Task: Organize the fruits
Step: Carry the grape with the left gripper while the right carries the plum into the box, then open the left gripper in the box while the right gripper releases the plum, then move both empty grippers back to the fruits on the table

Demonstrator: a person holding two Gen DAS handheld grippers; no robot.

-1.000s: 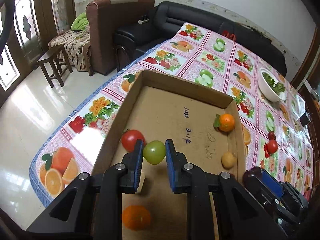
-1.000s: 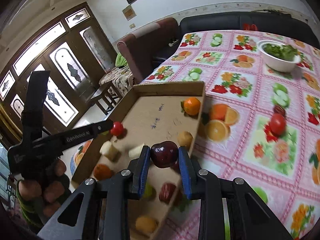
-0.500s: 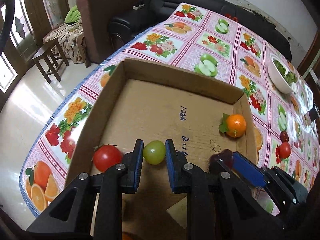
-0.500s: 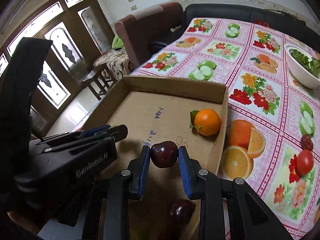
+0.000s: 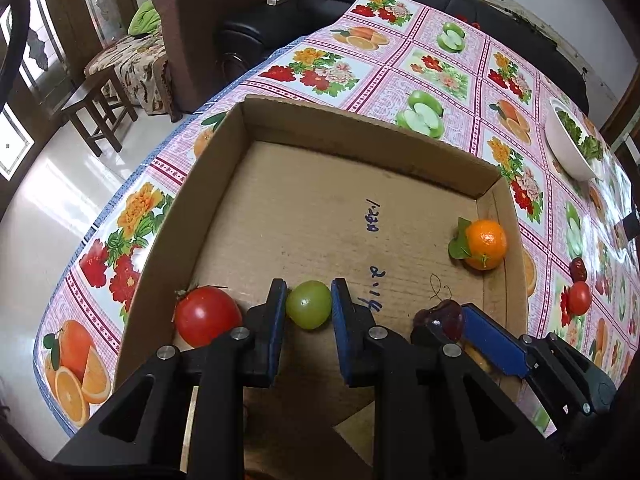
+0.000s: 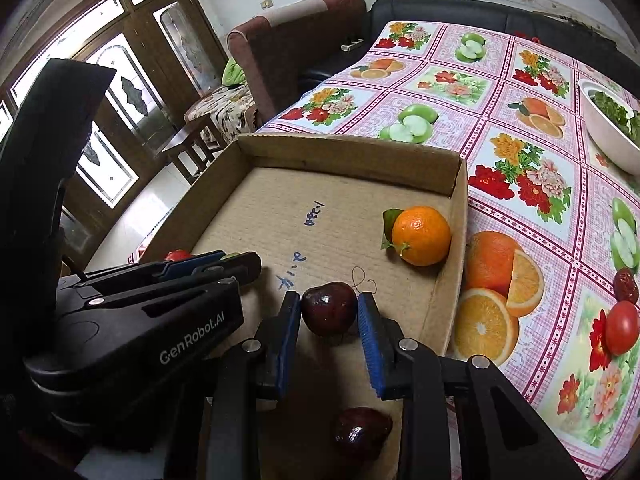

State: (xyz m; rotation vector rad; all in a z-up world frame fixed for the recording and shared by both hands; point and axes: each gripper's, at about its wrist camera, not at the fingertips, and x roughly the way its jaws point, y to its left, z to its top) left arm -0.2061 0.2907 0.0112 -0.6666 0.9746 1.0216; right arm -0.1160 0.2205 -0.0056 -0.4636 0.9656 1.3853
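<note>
The left tongs [image 5: 308,312] are clamped on a small green fruit [image 5: 308,309], held low over the floor of an open cardboard box [image 5: 360,148]. Beside them, the right tongs [image 6: 329,314] have a dark red fruit [image 6: 329,307] between their blue pads; the jaws are opening, and the fruit seems to sit on the cardboard with a sliver of gap at each side.

This looks like the placing step: both fruits have been brought into the box and are being set down. Next, the left tongs would need to let go gently so the round green fruit does not roll, then both pairs lift clear.

Inside the box lie a red tomato [image 5: 206,316] by the left wall, an orange with a leaf [image 6: 420,235] by the right wall, and another dark red fruit [image 6: 362,432] nearer the viewer. On the flowered table [image 6: 520,152] outside, a tomato [image 6: 621,327] and a dark date-like fruit [image 6: 626,285] wait, well apart from the box.

The left tool's body reads "GenRobot.AI" [image 6: 197,345]. Blue handwriting [image 5: 372,216] on the box floor is not legible.
</note>
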